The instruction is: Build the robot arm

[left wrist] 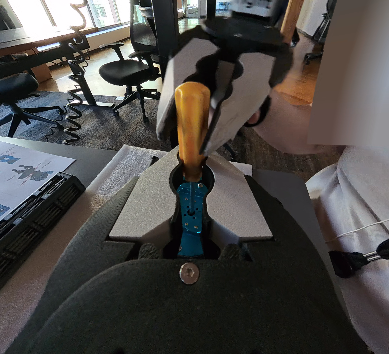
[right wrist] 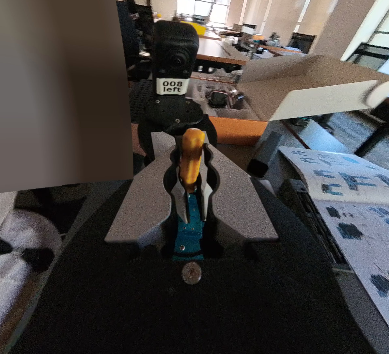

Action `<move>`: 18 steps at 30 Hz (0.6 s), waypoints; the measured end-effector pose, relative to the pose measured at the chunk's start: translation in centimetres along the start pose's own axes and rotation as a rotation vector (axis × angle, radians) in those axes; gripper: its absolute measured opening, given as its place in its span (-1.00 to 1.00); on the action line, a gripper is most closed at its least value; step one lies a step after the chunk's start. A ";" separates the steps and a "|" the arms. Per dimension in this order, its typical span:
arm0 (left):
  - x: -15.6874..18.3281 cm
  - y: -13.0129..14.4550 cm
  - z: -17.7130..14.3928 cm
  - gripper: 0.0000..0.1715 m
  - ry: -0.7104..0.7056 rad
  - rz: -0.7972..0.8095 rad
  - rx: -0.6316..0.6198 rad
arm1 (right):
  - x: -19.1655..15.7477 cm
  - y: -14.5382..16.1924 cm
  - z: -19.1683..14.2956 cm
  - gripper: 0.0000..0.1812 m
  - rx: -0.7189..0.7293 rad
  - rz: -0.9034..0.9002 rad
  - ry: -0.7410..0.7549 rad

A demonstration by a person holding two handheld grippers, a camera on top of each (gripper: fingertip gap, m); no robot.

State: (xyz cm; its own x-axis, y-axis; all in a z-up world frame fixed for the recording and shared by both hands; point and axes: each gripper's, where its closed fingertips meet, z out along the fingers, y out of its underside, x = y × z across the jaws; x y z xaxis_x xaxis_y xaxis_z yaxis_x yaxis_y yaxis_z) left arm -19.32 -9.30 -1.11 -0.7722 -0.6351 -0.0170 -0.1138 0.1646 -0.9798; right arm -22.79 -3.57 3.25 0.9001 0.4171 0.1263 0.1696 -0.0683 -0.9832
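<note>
1. Blue anodised metal part (left wrist: 190,217), drilled with small holes and fitted with small screws, sits between the grey pads of the left gripper (left wrist: 190,177). The jaws stand nearly closed and pinch the part from both sides.
2. In the right wrist view the same blue part (right wrist: 189,232) shows low between the right gripper's own fingers, with the left gripper's tips (right wrist: 194,220) clamped on it from the far side.
3. The screwdriver (left wrist: 192,131) has an amber-yellow handle and a thin shaft. The shaft runs down to a hole in the face of the blue part; the tip itself is too small to make out.
4. The right gripper (left wrist: 183,144) closes on the screwdriver handle from above in the left wrist view. In its own view the handle (right wrist: 192,160) stands between its fingertips (right wrist: 190,150).
5. A black tray of screwdriver bits (left wrist: 35,213) lies to the left of the left gripper on the table (left wrist: 94,154).
6. A printed sheet with blue diagrams (left wrist: 27,167) lies just beyond the tray, partly under it.
7. A person's white garment (left wrist: 353,207) fills the right side of the left wrist view.
8. Black office chairs (left wrist: 128,74) stand well beyond the table, near bright windows.
</note>
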 end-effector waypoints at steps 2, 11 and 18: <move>0.1 0.0 0.0 -0.89 0.009 0.003 -0.006 | -0.6 0.2 -0.3 -0.79 -0.001 0.053 -0.250; -0.4 0.1 -0.2 -0.90 -0.035 0.003 0.003 | 0.5 0.1 0.0 -0.81 0.170 0.149 0.086; 0.0 0.1 0.0 -0.90 0.002 0.004 0.005 | 0.0 0.2 -0.4 -0.76 0.035 -0.023 -0.010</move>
State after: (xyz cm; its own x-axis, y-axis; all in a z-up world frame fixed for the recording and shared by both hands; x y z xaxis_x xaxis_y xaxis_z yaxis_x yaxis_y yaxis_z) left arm -19.35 -9.24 -1.21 -0.7740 -0.6328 -0.0209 -0.1074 0.1638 -0.9806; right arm -22.58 -3.89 3.10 0.8922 0.4268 0.1478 0.1758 -0.0268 -0.9841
